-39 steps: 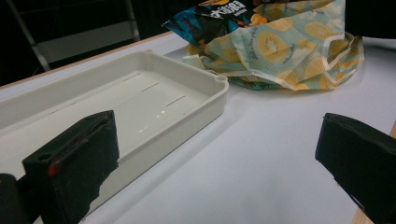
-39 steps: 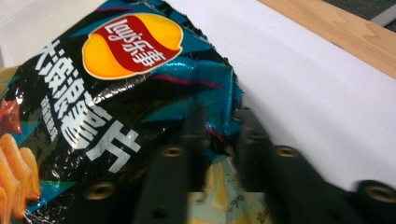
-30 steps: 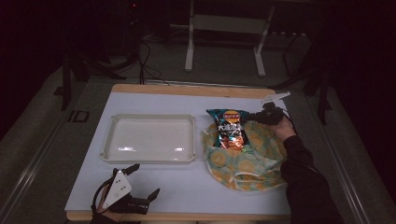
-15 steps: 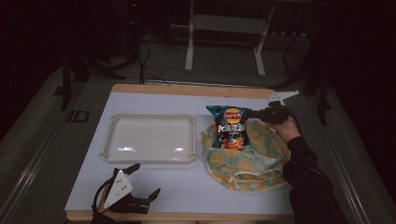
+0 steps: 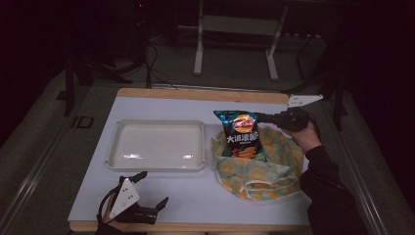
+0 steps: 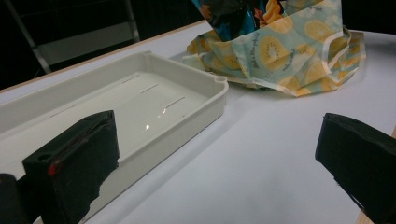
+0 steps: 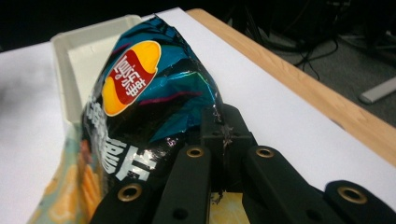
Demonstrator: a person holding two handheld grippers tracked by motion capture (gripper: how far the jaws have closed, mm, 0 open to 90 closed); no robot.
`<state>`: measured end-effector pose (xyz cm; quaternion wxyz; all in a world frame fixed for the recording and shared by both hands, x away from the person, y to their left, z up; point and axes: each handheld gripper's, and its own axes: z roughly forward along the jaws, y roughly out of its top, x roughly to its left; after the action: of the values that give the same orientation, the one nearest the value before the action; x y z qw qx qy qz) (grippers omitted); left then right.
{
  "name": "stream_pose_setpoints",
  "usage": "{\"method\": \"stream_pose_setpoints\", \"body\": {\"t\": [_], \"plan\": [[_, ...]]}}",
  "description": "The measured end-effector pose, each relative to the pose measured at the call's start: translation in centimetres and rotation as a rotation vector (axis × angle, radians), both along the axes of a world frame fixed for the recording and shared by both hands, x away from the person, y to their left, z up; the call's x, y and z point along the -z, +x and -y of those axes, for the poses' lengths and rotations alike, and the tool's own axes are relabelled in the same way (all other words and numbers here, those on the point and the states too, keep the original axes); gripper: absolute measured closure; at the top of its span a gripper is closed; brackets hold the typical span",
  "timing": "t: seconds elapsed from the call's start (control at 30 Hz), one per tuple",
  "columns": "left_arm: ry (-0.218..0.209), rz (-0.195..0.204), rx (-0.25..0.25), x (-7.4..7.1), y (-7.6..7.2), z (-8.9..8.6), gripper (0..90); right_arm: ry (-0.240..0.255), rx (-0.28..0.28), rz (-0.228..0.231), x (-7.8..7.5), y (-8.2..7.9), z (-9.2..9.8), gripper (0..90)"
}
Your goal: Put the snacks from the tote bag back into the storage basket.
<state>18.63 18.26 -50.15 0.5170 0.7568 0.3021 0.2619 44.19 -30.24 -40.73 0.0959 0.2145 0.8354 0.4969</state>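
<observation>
- The bag of chips (image 5: 241,134) is gripped at its upper right edge by the right gripper (image 5: 268,118), whose jaws are closed tight on the crinkled foil (the clamp is seen close up in the right gripper view (image 7: 219,140)).
- The bag is held upright, its lower end sunk in the fruit-patterned cloth bag (image 5: 257,169), which lies crumpled on the white table (image 5: 195,196).
- Just beside the cloth bag, to its left, the empty white tray (image 5: 155,146) is placed.
- The left gripper (image 5: 147,196) is rested at the near left edge of the table, well apart from the chips; its jaws are spread wide with nothing between them (see the left gripper view (image 6: 215,154)).
</observation>
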Motion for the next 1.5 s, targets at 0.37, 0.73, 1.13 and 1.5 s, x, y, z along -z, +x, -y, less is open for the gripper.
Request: {"method": "stream_pose_setpoints", "body": {"t": [0.37, 0.73, 1.13, 1.5], "plan": [[-0.003, -0.002, 0.008, 0.0, 0.2, 0.1, 0.0, 0.027, -0.016, 0.031, -1.7, -1.1, 0.3, 90.0], [-0.002, -0.002, 0.014, 0.0, 0.4, 0.3, 0.1, 0.043, -0.01, 0.064, -3.6, -1.9, 0.7, 90.0], [-0.003, 0.0, 0.017, -0.1, 0.4, 0.4, 0.1, 0.07, 0.011, 0.107, -6.0, -2.4, 1.0, 90.0], [-0.005, 0.0, 0.02, -0.1, 0.5, 0.5, 0.1, 0.101, 0.041, 0.159, -9.4, -2.8, 0.4, 90.0]]}}
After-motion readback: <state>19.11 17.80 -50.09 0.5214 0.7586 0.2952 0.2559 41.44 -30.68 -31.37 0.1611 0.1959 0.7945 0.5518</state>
